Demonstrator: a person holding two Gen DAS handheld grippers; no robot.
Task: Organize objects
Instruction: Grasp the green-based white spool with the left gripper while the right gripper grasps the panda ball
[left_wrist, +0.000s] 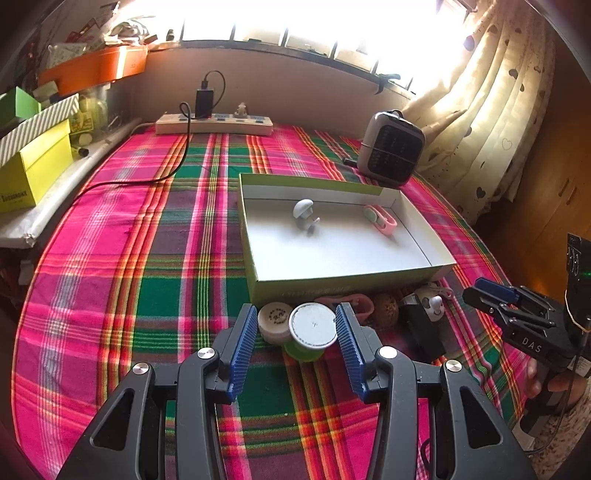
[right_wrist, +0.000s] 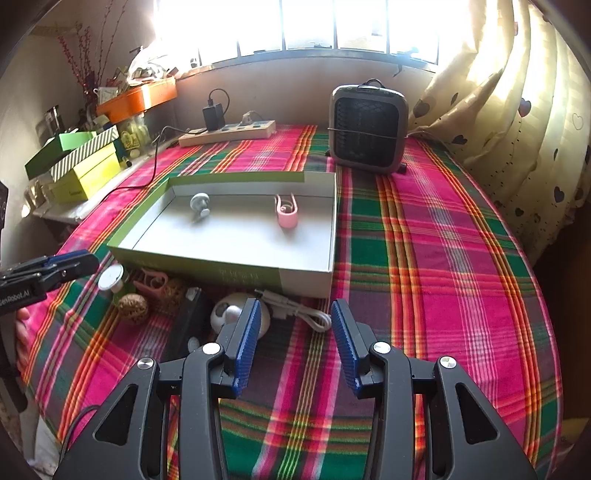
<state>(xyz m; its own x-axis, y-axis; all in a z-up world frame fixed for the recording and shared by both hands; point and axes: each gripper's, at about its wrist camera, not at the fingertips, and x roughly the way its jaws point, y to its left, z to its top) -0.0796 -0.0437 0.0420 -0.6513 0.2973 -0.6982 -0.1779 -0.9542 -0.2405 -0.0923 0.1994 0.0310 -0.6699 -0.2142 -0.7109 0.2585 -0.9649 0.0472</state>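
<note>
A shallow green box (left_wrist: 332, 275) (right_wrist: 207, 271) with a white inside holds a grey mushroom-shaped hook (left_wrist: 304, 216) (right_wrist: 199, 206) and a pink clip (left_wrist: 380, 219) (right_wrist: 286, 212). Small items lie in front of it on the plaid cloth. My left gripper (left_wrist: 297, 310) is open over a silver-lidded green jar (left_wrist: 312, 326) and a cream jar (left_wrist: 273, 321); the pads press on neither. My right gripper (right_wrist: 295, 306) is open, with a white cable (right_wrist: 310, 317) just past its tips. A white round figure (right_wrist: 225, 314) lies beside its left finger.
Also before the box: another pink clip (right_wrist: 153, 282), a brown walnut-like ball (right_wrist: 133, 302) and a black block (right_wrist: 190, 321). A grey heater (right_wrist: 369, 129) and a power strip (right_wrist: 229, 134) stand at the back. Stacked boxes (left_wrist: 33, 166) line the left edge, a curtain (right_wrist: 517, 110) the right.
</note>
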